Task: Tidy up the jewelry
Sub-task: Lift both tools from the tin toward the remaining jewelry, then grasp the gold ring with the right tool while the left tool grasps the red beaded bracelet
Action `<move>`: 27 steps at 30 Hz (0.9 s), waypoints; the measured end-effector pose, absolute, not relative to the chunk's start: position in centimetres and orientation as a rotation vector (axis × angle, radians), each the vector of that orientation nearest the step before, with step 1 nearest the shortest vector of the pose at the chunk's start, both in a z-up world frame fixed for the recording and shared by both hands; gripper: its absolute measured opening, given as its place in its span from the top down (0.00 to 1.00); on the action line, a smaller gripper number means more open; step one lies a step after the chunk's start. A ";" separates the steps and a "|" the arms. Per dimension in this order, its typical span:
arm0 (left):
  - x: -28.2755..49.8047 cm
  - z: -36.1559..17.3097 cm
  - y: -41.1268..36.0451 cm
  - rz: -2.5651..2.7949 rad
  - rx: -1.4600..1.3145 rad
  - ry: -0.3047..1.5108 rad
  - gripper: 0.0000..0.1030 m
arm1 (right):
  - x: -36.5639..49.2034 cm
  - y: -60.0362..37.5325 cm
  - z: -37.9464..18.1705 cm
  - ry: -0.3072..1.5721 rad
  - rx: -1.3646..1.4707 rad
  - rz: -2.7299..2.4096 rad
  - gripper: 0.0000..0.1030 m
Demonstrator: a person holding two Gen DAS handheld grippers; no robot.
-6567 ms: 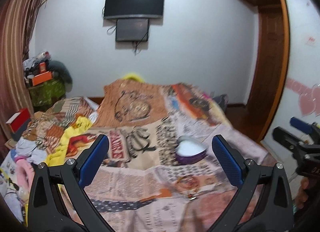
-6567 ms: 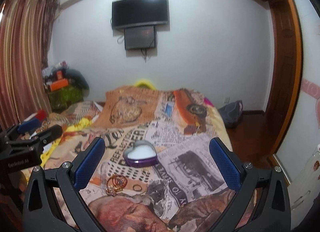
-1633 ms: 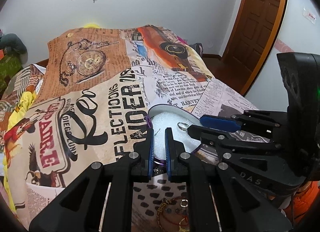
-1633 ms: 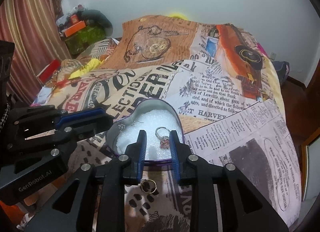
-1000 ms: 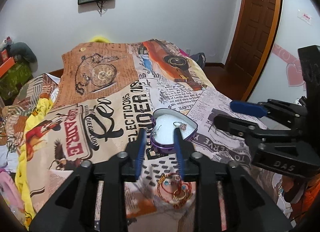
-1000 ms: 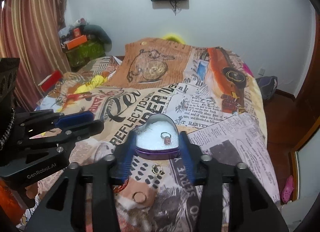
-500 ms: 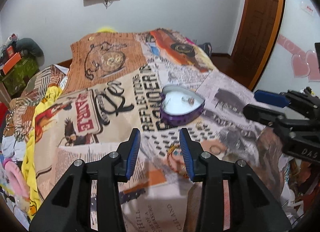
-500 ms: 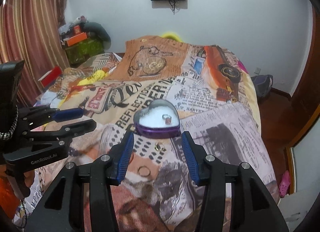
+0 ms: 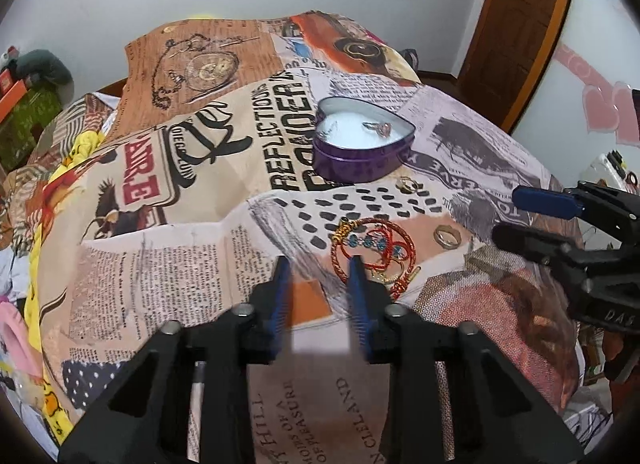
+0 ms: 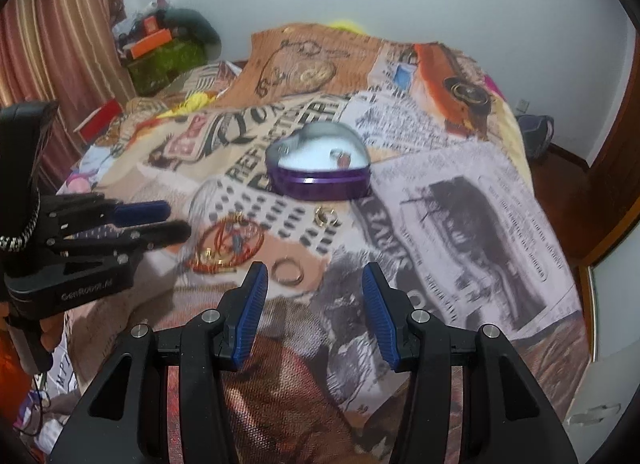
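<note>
Bracelet (image 9: 374, 250) next: red-gold coil flat on bedspread (image 9: 160, 232), just ahead of left tongs (image 9: 318, 270), touching its right tip. Left tongs part open, empty. Right tongs (image 10: 310, 274) wider open, empty; plain gold ring (image 10: 287, 270) just ahead-left of its left tip. Heart tin (image 9: 362, 143) farther ahead, one ring inside. Bracelet's clasp end lies nearest the tips, long axis roughly ahead-left to near-right. I'd pinch one strand, lift straight.

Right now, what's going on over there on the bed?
Jewelry is being sorted into the purple heart tin, which already holds a ring. Both claws are open and empty. The left claw hovers by the red bangles. The right claw sits near a gold ring. Another gold ring lies beside the tin.
</note>
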State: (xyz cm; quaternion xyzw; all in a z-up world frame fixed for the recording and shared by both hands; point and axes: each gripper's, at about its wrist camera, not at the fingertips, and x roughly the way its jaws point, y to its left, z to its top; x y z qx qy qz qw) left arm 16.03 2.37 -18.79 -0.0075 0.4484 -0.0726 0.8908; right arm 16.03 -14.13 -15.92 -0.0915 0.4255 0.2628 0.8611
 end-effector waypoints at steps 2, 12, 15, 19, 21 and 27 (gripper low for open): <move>16.3 -19.1 2.1 -0.153 -0.002 0.934 0.88 | 16.0 -14.0 -16.3 0.903 -0.194 0.560 0.56; 18.9 -20.6 1.7 -0.196 0.009 0.963 0.89 | 16.4 -13.5 -17.4 0.927 -0.182 0.590 0.56; 19.3 -20.9 1.5 -0.206 0.024 0.964 0.89 | 16.6 -13.2 -17.6 0.932 -0.183 0.598 0.56; 20.0 -21.2 1.8 -0.227 0.001 0.971 0.89 | 16.8 -12.8 -18.2 0.940 -0.187 0.611 0.56; 20.3 -21.2 1.9 -0.237 -0.013 0.974 0.89 | 16.9 -12.6 -18.4 0.944 -0.189 0.617 0.56; 21.0 -21.6 2.0 -0.253 -0.043 0.974 0.90 | 17.1 -12.4 -18.8 0.945 -0.180 0.640 0.58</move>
